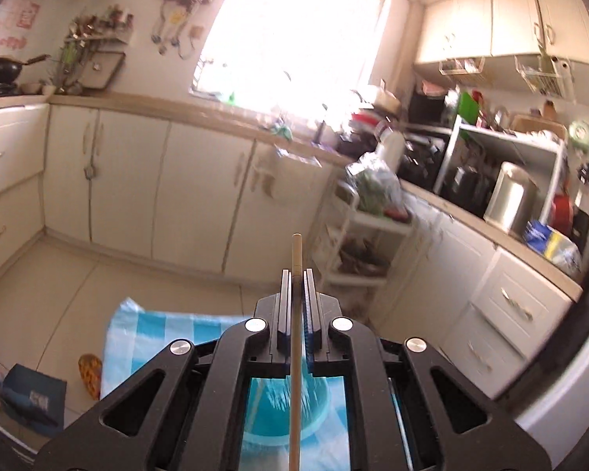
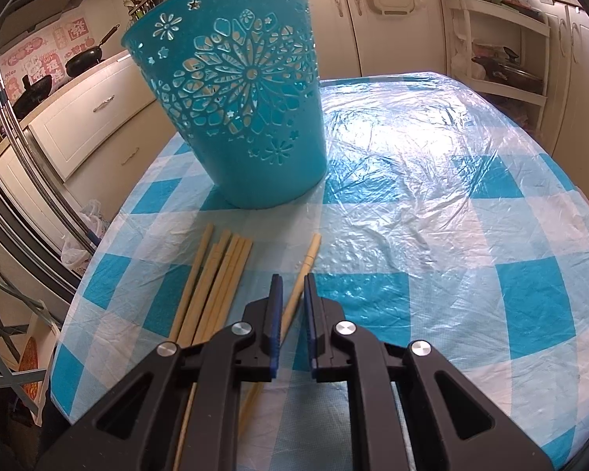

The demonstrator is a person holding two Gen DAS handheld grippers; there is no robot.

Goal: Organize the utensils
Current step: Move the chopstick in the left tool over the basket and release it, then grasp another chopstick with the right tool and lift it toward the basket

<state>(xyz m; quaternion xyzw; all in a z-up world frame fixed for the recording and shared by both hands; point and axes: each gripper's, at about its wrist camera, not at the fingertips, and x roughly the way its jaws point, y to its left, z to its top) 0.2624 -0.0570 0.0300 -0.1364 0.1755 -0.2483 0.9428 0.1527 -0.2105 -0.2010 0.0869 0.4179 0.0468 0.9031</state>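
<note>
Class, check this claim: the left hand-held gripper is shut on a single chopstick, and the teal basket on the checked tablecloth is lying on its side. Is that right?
Not quite. The left hand-held gripper does clamp one chopstick, but the teal basket stands upright on the checked tablecloth, as the right wrist view shows.

A teal bucket (image 2: 239,90) pierced with a flower-and-star cutout pattern stands on a blue-and-white checked tablecloth (image 2: 432,204), beside pale tan wooden chopsticks (image 2: 220,278). The grippers are black with blue pads; kitchen cabinets (image 1: 137,180) are cream.
</note>
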